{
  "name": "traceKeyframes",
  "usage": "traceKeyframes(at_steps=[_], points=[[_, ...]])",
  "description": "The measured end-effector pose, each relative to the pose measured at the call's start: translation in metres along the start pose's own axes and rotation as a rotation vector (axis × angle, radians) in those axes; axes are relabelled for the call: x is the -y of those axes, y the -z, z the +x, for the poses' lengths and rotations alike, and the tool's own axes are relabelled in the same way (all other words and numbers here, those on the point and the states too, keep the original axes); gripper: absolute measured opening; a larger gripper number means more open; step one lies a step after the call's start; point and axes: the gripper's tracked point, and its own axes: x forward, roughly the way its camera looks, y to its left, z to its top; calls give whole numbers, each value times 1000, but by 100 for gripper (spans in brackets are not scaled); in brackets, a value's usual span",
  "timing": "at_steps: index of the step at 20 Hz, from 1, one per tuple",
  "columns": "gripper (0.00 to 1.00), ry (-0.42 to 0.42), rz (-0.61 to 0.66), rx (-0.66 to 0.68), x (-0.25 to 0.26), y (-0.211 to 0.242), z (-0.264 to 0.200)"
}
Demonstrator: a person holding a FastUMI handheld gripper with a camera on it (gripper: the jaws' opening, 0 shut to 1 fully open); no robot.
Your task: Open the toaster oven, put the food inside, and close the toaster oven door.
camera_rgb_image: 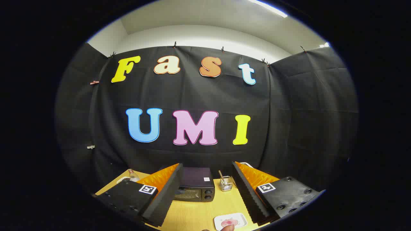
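A dark toaster oven point(196, 187) stands on the wooden table point(192, 215) against the booth wall, beyond my fingers, its door closed and knobs on its right side. Nearer, between the fingers and toward the right one, a small white plate point(230, 221) carries a pink piece of food point(228, 222). A person's fingertip point(227, 228) touches the plate's near edge. My gripper point(207, 175) is held high above the table, open, with nothing between its fingers.
A wire holder point(226, 183) with a stick in it stands right of the oven. A clear glass bottle point(132, 175) stands at the table's far left corner. Black cloth walls close the booth behind and on both sides.
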Motion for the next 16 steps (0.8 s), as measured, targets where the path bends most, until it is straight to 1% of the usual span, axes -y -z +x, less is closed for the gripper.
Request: traceKeyframes(at_steps=[12,16], points=[[97,15,11,7,5,5,0],[98,47,-2,30,11,-1,1]])
